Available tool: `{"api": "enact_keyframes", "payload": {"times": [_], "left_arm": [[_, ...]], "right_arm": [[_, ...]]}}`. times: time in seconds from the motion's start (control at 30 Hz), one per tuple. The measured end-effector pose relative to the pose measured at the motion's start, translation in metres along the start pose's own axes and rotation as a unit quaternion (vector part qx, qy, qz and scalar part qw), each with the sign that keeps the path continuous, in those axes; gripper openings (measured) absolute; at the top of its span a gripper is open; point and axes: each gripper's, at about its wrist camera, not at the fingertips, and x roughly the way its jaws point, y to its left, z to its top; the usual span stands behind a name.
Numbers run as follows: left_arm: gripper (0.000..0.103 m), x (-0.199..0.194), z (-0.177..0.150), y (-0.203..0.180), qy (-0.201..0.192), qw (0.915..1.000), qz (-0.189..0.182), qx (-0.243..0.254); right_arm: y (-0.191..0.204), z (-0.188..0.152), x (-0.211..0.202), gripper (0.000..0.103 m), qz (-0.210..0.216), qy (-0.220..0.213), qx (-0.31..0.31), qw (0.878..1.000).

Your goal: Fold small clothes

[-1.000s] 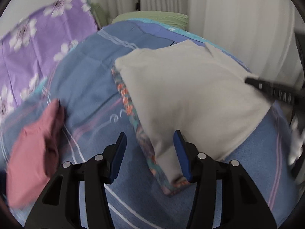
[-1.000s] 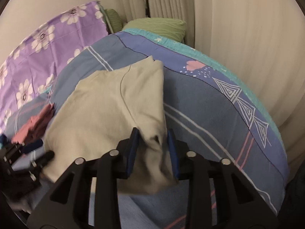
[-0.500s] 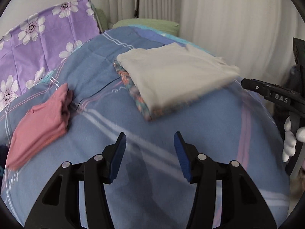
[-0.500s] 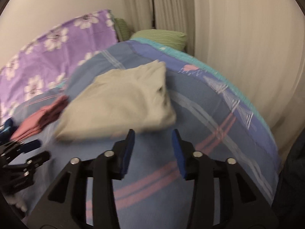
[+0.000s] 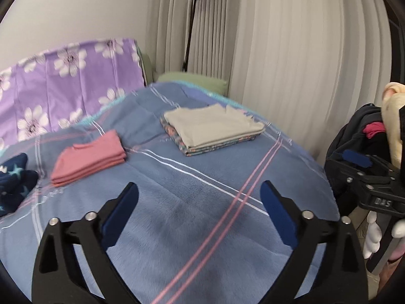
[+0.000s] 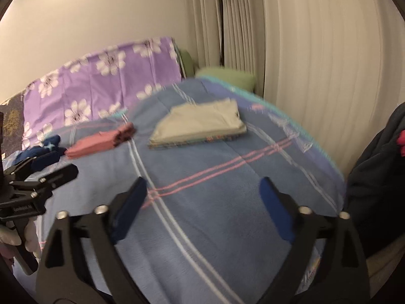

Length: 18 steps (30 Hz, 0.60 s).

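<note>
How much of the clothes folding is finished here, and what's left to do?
Done: a folded beige garment tops a patterned one, and a pink piece lies folded on the blue blanket. In hand: nothing; the left gripper and right gripper have just opened and are empty. Left: seemingly the crumpled navy star-print item.

Both black-framed grippers carry blue-padded fingers [image 5: 277, 215] and silver screws [image 5: 306, 214]; a white glove [image 5: 372, 240] covers one hand.
</note>
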Motion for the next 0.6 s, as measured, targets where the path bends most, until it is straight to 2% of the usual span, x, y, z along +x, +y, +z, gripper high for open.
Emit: {"api": "enact_keyframes", "payload": {"times": [0.07,0.17,0.3,0.43,0.6], "left_arm": [[0.101,-0.017,-0.001,0.000,-0.011,0.9999,0.006,-0.001],[0.101,-0.044,-0.003,0.002,-0.019,0.9995,0.022,-0.012],[0.101,-0.079,-0.010,0.008,-0.031,0.9985,0.031,-0.033],[0.101,-0.108,-0.018,0.008,-0.043,0.9984,0.025,-0.028],[0.101,-0.123,-0.027,0.000,-0.011,0.9985,0.053,-0.009]], "right_arm": [[0.005,-0.002,-0.026,0.101,-0.015,-0.044,0.009,0.999],[0.008,-0.001,-0.048,0.101,-0.034,-0.070,0.028,0.997],[0.012,0.000,-0.066,0.101,-0.033,-0.053,0.056,0.997],[0.030,-0.007,-0.078,0.101,-0.020,-0.020,0.031,0.999],[0.049,-0.019,-0.094,0.101,-0.018,-0.017,0.026,0.999]]}}
